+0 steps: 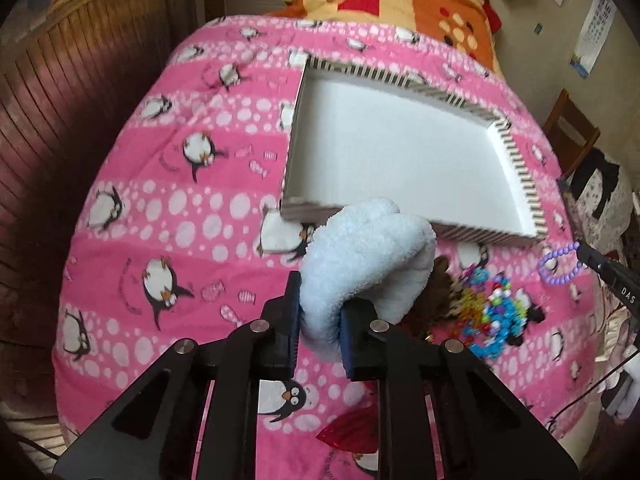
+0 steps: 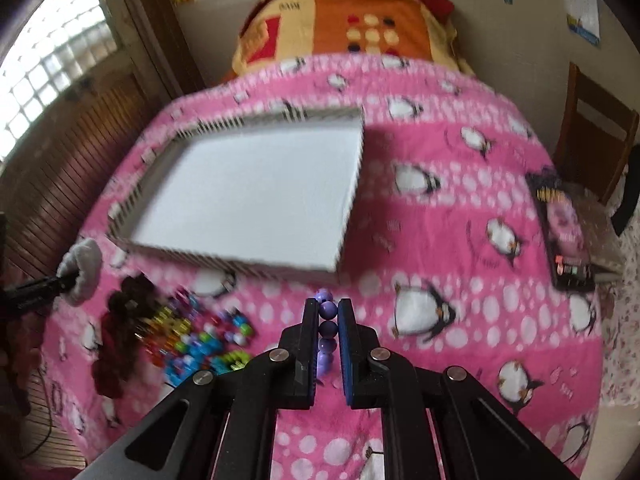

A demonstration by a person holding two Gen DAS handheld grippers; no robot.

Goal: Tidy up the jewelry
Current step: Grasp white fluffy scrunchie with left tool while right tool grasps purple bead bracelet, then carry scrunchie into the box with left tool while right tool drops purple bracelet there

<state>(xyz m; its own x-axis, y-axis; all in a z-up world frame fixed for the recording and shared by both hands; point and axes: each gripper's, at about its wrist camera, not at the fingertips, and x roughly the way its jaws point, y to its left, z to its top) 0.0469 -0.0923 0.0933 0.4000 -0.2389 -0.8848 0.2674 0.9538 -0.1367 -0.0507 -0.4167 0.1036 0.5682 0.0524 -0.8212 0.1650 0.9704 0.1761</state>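
Note:
My left gripper (image 1: 318, 304) is shut on a fluffy white scrunchie (image 1: 368, 256) and holds it above the pink blanket, just before the near edge of the white box lid (image 1: 400, 152). The scrunchie also shows in the right wrist view (image 2: 84, 270). My right gripper (image 2: 328, 316) is shut on a purple bead bracelet (image 2: 328, 328), which hangs from its tip in the left wrist view (image 1: 558, 266). A pile of colourful bead jewelry (image 1: 492, 312) lies on the blanket near a brown scrunchie (image 1: 434, 288); the pile shows in the right wrist view too (image 2: 196, 336).
The white box lid (image 2: 248, 196) has striped sides and nothing inside. A dark box (image 2: 568, 232) lies at the blanket's right edge. A red piece (image 1: 352, 432) lies near me. A folded orange blanket (image 2: 352, 24) sits behind. Wooden panelling (image 1: 60, 120) is on the left.

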